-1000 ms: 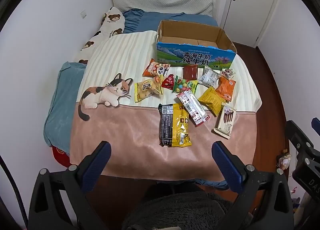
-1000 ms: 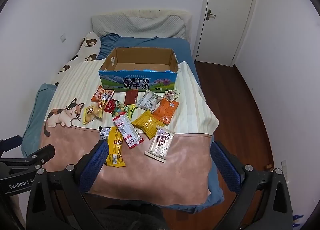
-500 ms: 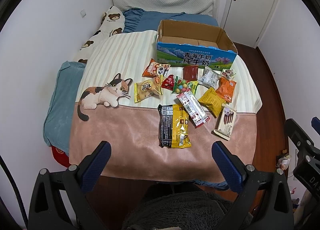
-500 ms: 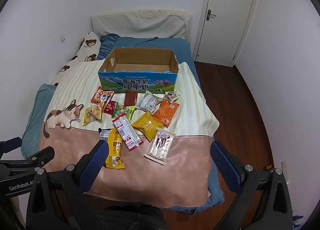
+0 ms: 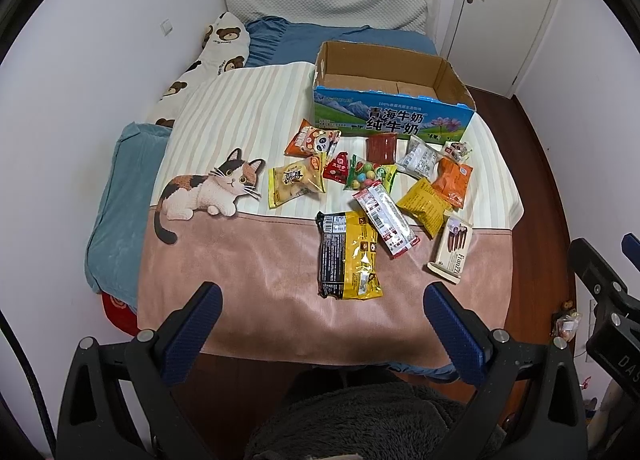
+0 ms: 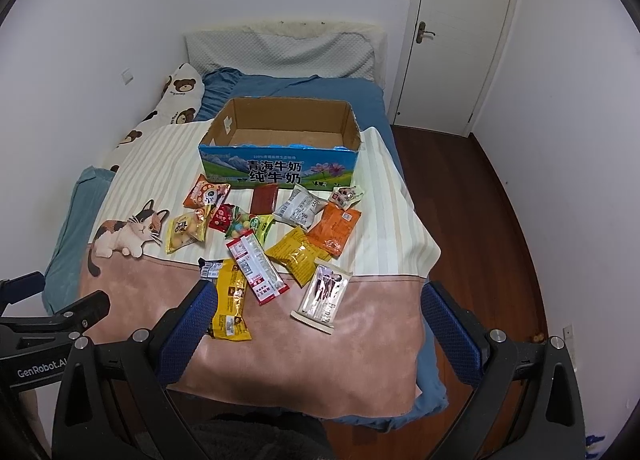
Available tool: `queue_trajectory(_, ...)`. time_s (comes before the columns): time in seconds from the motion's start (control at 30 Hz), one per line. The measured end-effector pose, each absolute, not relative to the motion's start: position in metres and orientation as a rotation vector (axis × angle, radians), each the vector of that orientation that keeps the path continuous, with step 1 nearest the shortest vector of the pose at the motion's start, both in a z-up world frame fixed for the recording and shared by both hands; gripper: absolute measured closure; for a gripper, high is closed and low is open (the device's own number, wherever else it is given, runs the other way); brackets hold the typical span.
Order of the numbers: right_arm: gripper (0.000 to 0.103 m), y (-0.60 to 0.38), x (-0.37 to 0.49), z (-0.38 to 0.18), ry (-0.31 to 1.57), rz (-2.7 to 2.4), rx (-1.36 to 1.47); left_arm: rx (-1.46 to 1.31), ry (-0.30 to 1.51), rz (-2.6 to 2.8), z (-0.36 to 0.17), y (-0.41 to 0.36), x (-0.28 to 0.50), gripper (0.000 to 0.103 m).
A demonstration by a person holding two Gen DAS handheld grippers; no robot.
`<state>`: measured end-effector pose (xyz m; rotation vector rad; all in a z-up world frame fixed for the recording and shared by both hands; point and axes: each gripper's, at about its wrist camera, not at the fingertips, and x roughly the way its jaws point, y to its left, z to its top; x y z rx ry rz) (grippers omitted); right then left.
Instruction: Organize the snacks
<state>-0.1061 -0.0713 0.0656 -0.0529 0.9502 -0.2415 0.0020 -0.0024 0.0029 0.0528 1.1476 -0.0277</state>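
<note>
Right gripper (image 6: pixel 316 330) edged closer; snacks (image 6: pixel 256 236) before box (image 6: pixel 280 170).

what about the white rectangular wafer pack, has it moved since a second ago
No. The white rectangular wafer pack keeps its place relative to the blue cardboard box.

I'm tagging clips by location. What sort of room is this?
Most likely a small bedroom: a bed with a pillow against the wall, a cat-print blanket spread over it, and a closed door in the corner.
</note>
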Motion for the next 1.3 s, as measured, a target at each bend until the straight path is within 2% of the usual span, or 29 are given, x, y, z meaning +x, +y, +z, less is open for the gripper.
queue_trajectory(1.3,0.000,-0.072,-0.114,0.073,0.930,-0.235,-0.037,0.054,1.092,-0.049,0.018,-0.008,0.007,0.000)
